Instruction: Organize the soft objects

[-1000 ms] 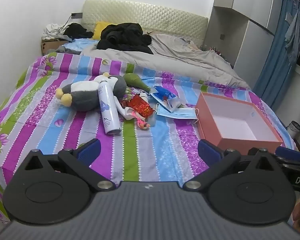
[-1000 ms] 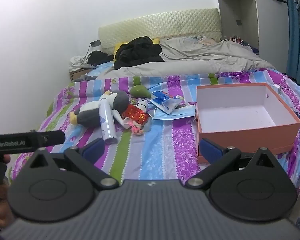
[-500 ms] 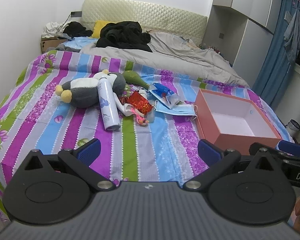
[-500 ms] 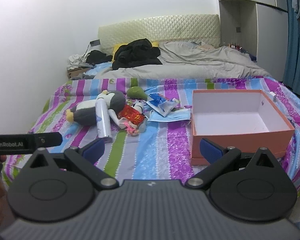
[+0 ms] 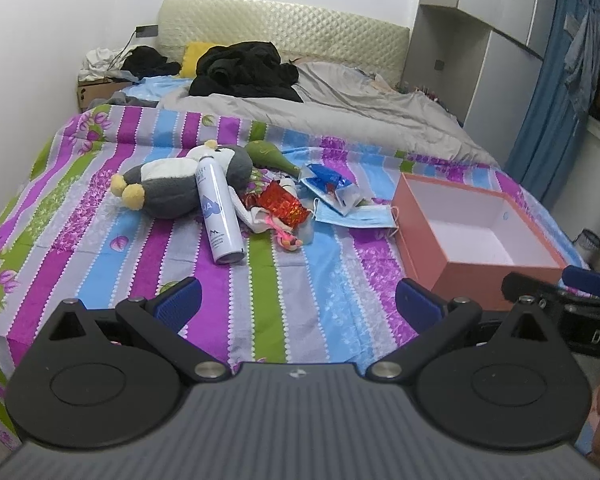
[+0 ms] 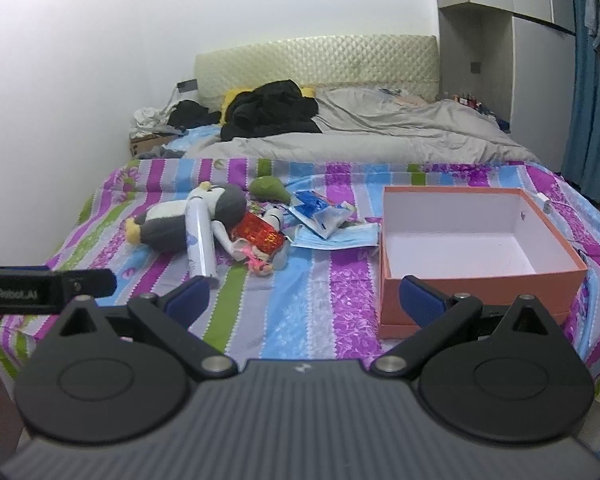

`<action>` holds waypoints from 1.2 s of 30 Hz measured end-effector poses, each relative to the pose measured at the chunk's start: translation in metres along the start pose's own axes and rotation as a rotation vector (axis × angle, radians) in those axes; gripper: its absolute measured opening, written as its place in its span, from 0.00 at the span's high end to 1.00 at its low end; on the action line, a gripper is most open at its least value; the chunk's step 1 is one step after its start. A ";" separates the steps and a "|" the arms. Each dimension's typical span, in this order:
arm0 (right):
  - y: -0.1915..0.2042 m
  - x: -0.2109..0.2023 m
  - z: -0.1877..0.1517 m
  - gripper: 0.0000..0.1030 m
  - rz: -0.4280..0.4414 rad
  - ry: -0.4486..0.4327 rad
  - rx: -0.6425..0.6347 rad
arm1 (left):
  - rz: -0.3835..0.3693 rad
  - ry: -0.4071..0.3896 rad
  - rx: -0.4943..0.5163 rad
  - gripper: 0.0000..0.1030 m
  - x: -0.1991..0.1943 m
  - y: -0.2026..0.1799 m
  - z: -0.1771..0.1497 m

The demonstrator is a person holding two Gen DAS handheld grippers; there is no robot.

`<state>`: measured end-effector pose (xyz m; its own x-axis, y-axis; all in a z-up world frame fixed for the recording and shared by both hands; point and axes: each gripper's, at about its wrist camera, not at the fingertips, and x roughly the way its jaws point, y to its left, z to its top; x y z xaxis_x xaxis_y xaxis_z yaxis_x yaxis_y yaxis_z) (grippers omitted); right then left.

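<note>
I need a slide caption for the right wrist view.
Open right gripper faces a bed with plush penguin and empty box.

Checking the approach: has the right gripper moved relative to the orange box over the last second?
Yes. The right gripper has backed away from the bed: in its own view the orange box and the headboard look smaller and sit lower than before.

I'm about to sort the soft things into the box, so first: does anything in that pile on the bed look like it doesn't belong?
Yes. A hard spray can lies on its side, leaning across the plush penguin, so it is the odd one among soft items. The orange box holds nothing. Both grippers, left and right, are open and hold nothing.
</note>
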<state>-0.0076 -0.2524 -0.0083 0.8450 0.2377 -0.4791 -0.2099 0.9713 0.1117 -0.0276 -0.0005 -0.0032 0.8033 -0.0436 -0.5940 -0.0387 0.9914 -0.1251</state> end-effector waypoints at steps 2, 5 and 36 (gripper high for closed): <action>-0.002 0.001 -0.001 0.00 0.001 0.011 0.021 | -0.001 0.004 0.001 0.00 0.002 0.003 -0.001; 0.000 0.002 -0.001 0.00 0.002 0.022 0.025 | -0.011 0.012 0.000 0.00 0.004 0.005 -0.002; -0.008 0.036 -0.040 0.00 -0.005 0.067 0.108 | -0.061 0.077 0.012 0.00 0.066 0.015 -0.024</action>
<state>0.0047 -0.2523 -0.0611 0.8102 0.2354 -0.5368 -0.1482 0.9683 0.2009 0.0108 0.0088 -0.0637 0.7556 -0.1125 -0.6453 0.0160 0.9880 -0.1535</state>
